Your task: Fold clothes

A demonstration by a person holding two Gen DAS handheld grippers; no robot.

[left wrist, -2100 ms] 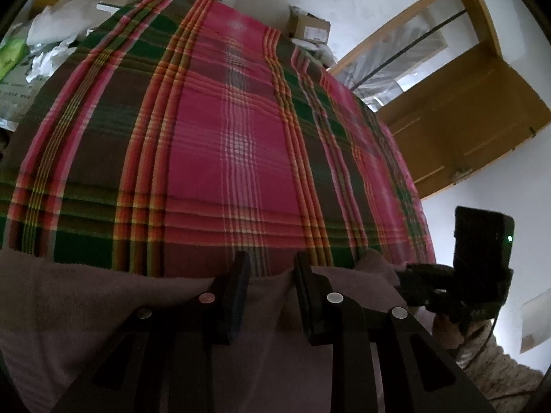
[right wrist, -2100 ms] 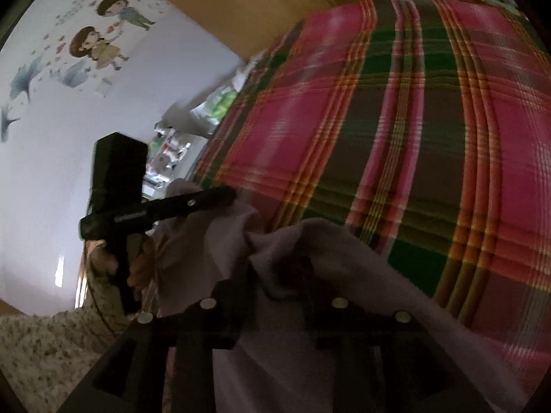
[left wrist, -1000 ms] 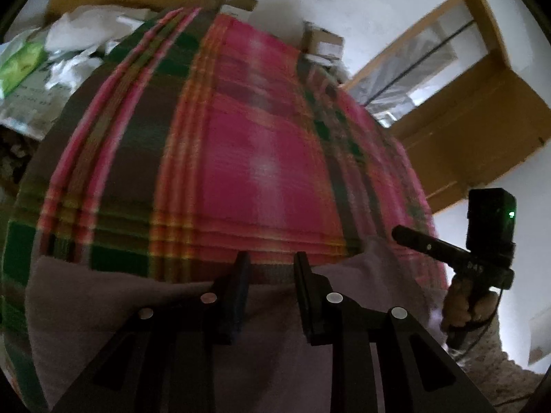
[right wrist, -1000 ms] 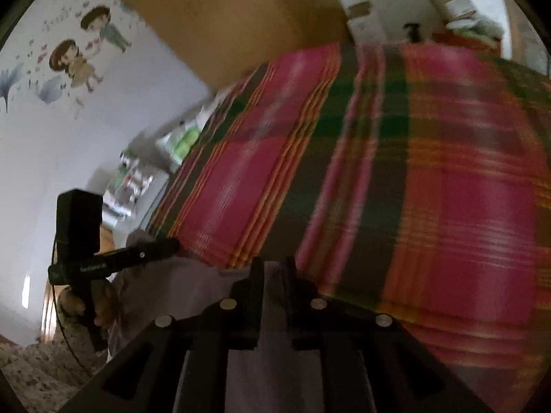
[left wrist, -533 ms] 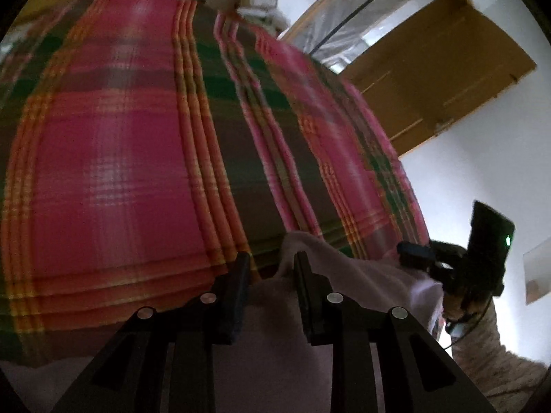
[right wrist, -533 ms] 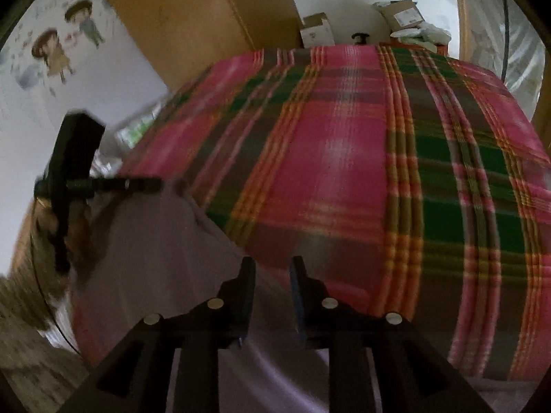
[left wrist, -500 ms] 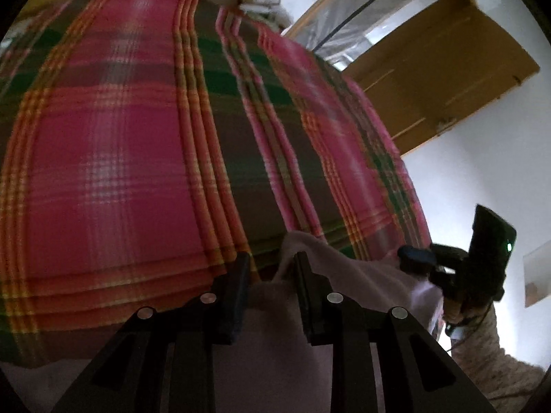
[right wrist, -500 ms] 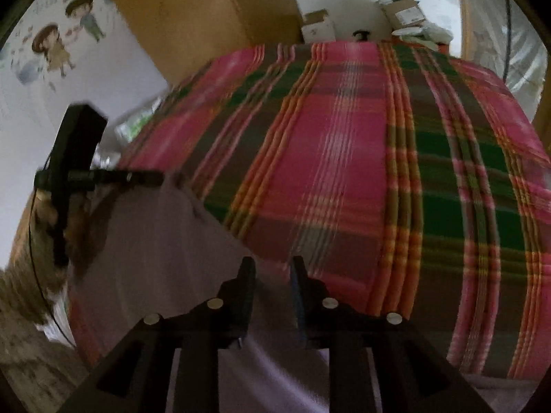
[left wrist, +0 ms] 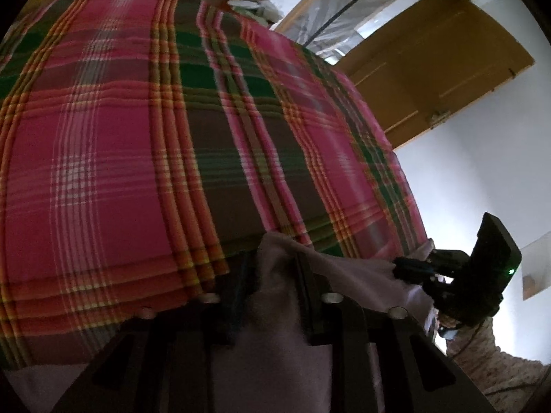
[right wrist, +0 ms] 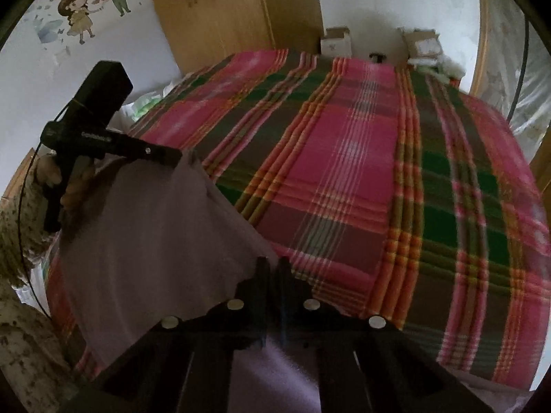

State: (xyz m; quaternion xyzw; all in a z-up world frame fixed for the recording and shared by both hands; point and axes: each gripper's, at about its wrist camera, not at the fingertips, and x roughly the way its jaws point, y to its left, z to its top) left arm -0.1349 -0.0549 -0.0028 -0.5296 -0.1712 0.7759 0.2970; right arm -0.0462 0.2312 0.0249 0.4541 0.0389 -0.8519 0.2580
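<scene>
Beyond the far edge of the bed stood two open cardboard boxes (right wrist: pixel 335 39), their contents too small to make out. One pale mauve garment (right wrist: pixel 155 234) hung stretched over the near left part of the bed, above one plaid blanket (right wrist: pixel 361 158) in pink, green and brown. Two grippers held it: the left gripper (left wrist: pixel 275 265) was clamped on one top edge, and the right gripper (right wrist: pixel 272 263) was pinched on the other. A wooden wardrobe (right wrist: pixel 227 10) rose behind the bed, beside a white wall with a cartoon sticker (right wrist: pixel 91 3) of two children. A wooden door (left wrist: pixel 434 55) stood at the far right.
</scene>
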